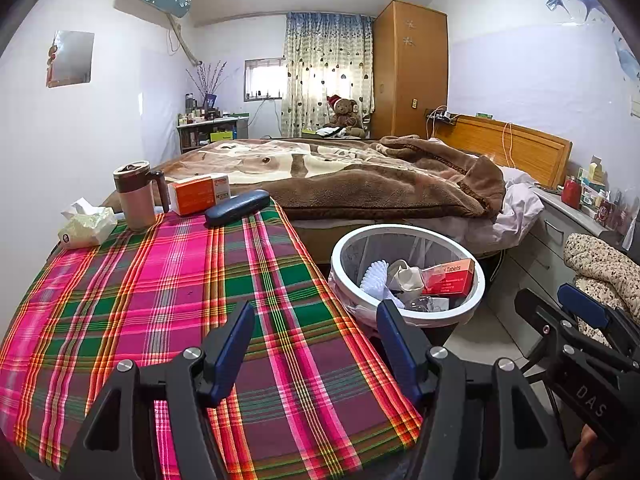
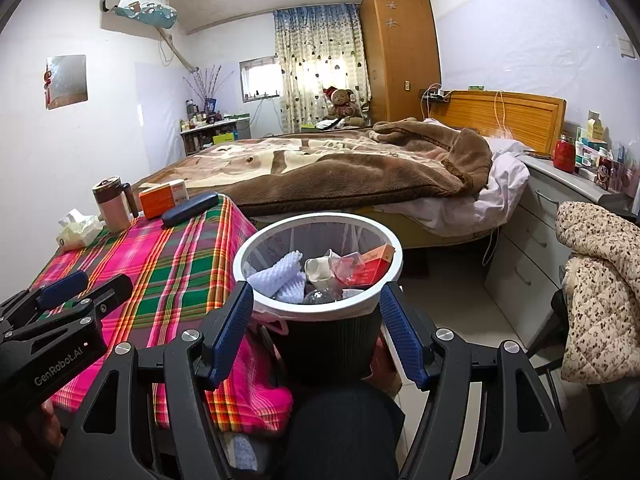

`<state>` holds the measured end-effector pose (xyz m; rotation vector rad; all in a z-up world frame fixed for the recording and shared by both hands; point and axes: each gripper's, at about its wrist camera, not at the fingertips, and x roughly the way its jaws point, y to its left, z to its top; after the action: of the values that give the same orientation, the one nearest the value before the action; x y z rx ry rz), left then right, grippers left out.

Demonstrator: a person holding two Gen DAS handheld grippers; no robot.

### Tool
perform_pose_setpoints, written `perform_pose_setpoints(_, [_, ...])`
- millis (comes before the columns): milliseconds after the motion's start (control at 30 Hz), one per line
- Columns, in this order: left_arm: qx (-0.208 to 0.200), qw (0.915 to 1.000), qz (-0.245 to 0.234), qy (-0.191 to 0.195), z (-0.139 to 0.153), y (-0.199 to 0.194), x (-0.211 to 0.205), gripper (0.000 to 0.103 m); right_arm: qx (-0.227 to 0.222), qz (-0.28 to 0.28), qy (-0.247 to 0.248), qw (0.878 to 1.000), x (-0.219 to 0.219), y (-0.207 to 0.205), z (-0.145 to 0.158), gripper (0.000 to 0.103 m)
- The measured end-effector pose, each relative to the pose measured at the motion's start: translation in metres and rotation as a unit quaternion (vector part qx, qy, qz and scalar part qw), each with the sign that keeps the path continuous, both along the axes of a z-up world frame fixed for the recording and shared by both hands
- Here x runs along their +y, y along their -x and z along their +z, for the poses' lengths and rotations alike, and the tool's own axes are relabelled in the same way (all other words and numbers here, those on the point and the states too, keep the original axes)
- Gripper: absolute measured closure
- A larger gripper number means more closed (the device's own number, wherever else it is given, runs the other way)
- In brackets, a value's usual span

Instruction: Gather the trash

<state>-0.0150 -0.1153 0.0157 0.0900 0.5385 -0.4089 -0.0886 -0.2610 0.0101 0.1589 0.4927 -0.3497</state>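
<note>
Both hand-held grippers, left [image 1: 316, 340] and right [image 2: 316, 320], are spread and hold nothing. The bin [image 2: 320, 332], mid-frame beside the bench [image 1: 160, 300], holds a red box [image 2: 370, 266] and white trash [image 2: 280, 278].

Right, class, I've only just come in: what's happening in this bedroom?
A person is collecting trash with a hand-held claw in each hand. Both the left claw and the right claw are open and empty. The trash bin beside the plaid-covered table already holds a red tablet box, a white cloth and wrappers. A mug, orange box, dark case and tissue pack sit on the table.
</note>
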Motion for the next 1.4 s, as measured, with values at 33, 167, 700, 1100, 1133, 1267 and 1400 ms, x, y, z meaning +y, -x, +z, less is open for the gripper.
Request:
perform_pose_setpoints(33, [0.0, 1.0, 0.0, 0.0, -0.0001, 0.0001, 0.0001, 0.04, 0.0, 0.0, 0.0, 1.0, 0.0004, -0.0003, -0.0002, 0.036])
perform_pose_setpoints(167, [0.0, 1.0, 0.0, 0.001, 0.0, 0.0002, 0.0, 0.04, 0.0, 0.0, 0.001, 1.0, 0.0004, -0.0005, -0.0003, 0.036])
perform_pose_setpoints(700, [0.001, 1.0, 0.003, 0.001, 0.0003, 0.0017, 0.0023, 0.04, 0.001, -0.001, 0.001, 1.0, 0.0008, 0.0007, 0.0001, 0.036])
perform_pose_setpoints(1100, [0.003, 1.0, 0.005, 0.001, 0.0003, 0.0016, 0.0041, 0.04, 0.001, -0.001, 0.001, 1.0, 0.0015, 0.0001, 0.0, 0.036])
perform_pose_setpoints(1133, [0.003, 1.0, 0.006, 0.0, 0.0005, 0.0017, 0.0041, 0.04, 0.001, -0.001, 0.001, 1.0, 0.0015, 0.0002, 0.0, 0.036])
perform_pose_setpoints(1267, [0.003, 1.0, 0.006, 0.0, 0.0003, 0.0011, 0.0036, 0.04, 0.001, -0.001, 0.002, 1.0, 0.0017, 0.0001, 0.0, 0.036])
perform_pose_setpoints(1400, [0.003, 1.0, 0.006, 0.0, 0.0002, 0.0013, 0.0039, 0.04, 0.001, -0.001, 0.002, 1.0, 0.0016, 0.0006, 0.0004, 0.036])
